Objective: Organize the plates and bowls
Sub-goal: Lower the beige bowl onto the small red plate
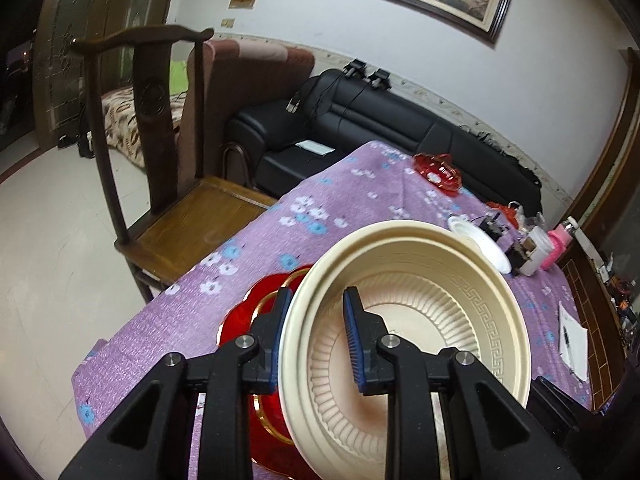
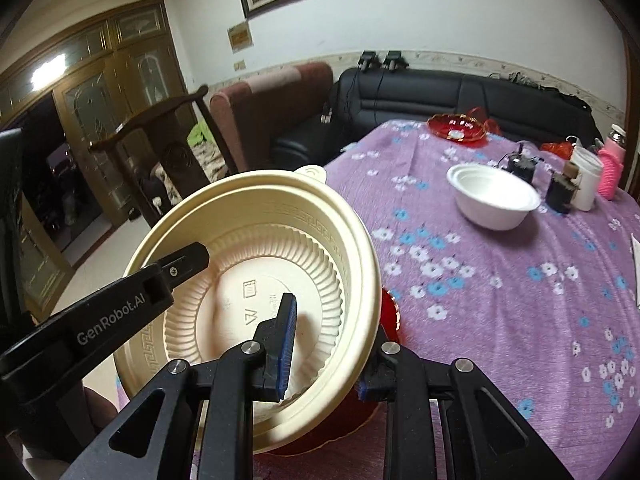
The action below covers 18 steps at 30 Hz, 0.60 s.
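A cream plastic bowl (image 1: 420,320) (image 2: 260,248) with a ribbed wall hangs tilted over the near corner of the table, held from both sides. My left gripper (image 1: 316,340) is shut on its left rim, one blue pad outside and one inside. The inner finger (image 2: 184,260) of the left gripper also shows in the right wrist view. On the opposite rim my right gripper (image 2: 332,344) is shut, its outer pad mostly hidden behind the bowl. Under the bowl lies a red plate (image 1: 256,312) (image 2: 390,312) with gold trim. Stacked white bowls (image 2: 492,200) (image 1: 484,244) stand further back.
The table has a purple flowered cloth (image 2: 500,300). At its far end sit a red glass dish (image 2: 458,124), a white cup (image 2: 586,176), a pink bottle (image 2: 612,164) and small dark devices. Paper with a pen (image 1: 572,340) lies at the right. A wooden chair (image 1: 160,160) stands by the left edge.
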Each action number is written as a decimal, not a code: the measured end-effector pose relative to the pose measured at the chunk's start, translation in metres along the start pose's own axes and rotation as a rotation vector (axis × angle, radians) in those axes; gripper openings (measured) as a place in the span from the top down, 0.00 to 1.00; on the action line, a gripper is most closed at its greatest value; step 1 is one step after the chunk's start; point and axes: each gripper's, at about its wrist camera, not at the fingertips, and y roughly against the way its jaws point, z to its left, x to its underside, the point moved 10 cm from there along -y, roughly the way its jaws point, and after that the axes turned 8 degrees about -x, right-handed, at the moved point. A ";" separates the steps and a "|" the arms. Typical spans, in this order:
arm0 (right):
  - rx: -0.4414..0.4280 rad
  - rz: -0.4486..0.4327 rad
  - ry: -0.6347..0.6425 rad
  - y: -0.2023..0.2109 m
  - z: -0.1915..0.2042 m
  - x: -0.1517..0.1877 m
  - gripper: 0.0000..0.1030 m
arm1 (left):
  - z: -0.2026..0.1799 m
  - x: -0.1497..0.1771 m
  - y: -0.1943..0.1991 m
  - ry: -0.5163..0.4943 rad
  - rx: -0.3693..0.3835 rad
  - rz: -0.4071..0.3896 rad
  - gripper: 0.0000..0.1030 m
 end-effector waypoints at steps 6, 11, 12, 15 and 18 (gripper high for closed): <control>-0.007 0.045 -0.004 -0.019 0.000 0.010 0.74 | 0.010 0.005 -0.013 0.009 -0.019 0.033 0.77; -0.009 0.069 -0.016 -0.026 -0.001 0.015 0.74 | 0.013 0.010 -0.020 0.011 -0.026 0.059 0.72; -0.014 0.074 -0.020 -0.027 0.000 0.016 0.74 | 0.013 0.010 -0.020 0.014 -0.025 0.064 0.71; -0.011 0.076 -0.022 -0.028 0.001 0.017 0.71 | 0.016 0.012 -0.021 0.017 -0.030 0.069 0.59; 0.007 0.055 -0.017 -0.026 0.000 0.015 0.49 | 0.019 0.011 -0.018 0.029 -0.032 0.056 0.52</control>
